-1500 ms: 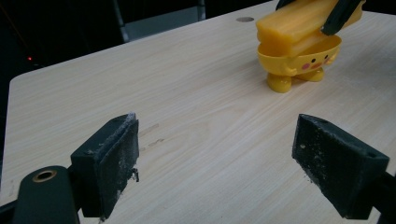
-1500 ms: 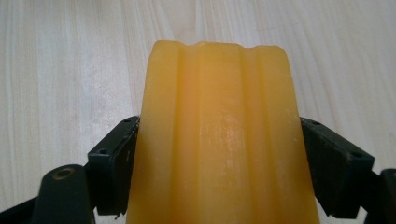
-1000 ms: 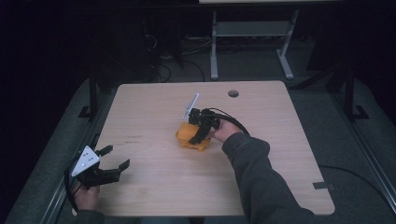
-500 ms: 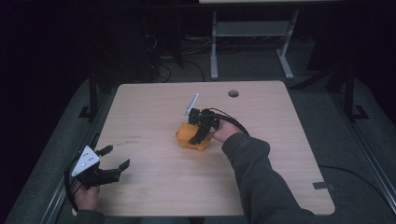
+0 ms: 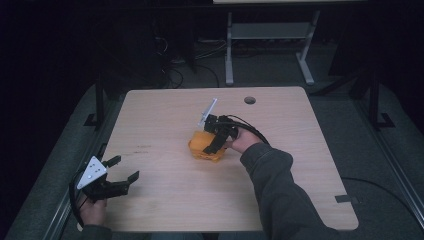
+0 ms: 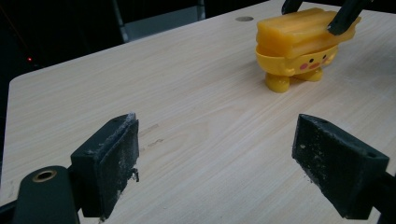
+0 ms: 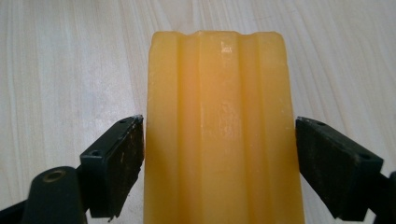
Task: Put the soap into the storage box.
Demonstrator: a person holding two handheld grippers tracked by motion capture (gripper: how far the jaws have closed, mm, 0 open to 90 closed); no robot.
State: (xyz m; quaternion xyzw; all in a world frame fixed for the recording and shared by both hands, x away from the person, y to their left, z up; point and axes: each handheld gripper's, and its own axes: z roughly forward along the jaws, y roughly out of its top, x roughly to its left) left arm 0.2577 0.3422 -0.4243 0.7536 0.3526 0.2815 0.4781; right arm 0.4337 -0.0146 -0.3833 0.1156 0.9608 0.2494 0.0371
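Observation:
A yellow toy box (image 5: 202, 149) with a painted face and stubby feet (image 6: 292, 60) stands near the middle of the wooden table (image 5: 160, 115). Its ridged yellow lid (image 7: 219, 116) lies on top. My right gripper (image 5: 211, 146) reaches down over the lid, open, with one jaw along each long side; its left jaw is at the lid's edge and its right jaw is a hair off. My left gripper (image 5: 125, 168) hovers at the table's near left corner, open and with nothing in it (image 6: 219, 163), pointing toward the toy.
A round cable hole (image 5: 249, 100) sits near the table's far edge. Bare wood lies between the left gripper and the toy. A metal stand (image 5: 265, 35) and cables are on the dark floor beyond the table.

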